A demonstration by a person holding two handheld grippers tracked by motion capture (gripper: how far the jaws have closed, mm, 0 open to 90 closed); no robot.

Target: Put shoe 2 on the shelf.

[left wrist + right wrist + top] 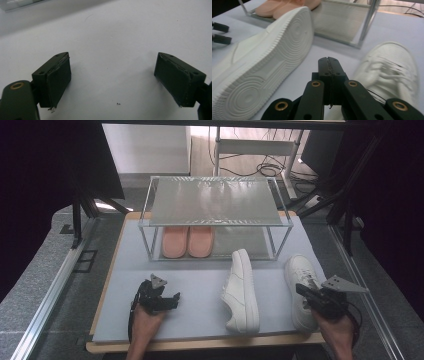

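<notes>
The work in hand looks like putting a pair of white sneakers away on the shoe rack (216, 222) at the back of the bench (197, 292), and this moment falls in the approach, before either shoe has been gripped. The right hand-held gripper (328, 61) has its jaws pressed flat together with nothing between them; it hangs just over the upright sneaker (301, 287) at the right of the bench, whose laces show blurred beside the jaws in the right gripper view, so whether the tips touch the shoe is hard to say. The other sneaker (241, 292) lies tipped on its side near the middle, its ribbed sole facing the right gripper. The left hand-held gripper (112, 80) stands with its jaws wide apart over bare bench surface, holding nothing, well apart from both shoes. The next move, as I judge it, calls for the right jaws to open and then close on the collar or heel of the upright sneaker. The rack's lower shelf already holds a pair of pink slippers (187, 241) side by side at its left, with free room to their right; its top shelf carries nothing.
</notes>
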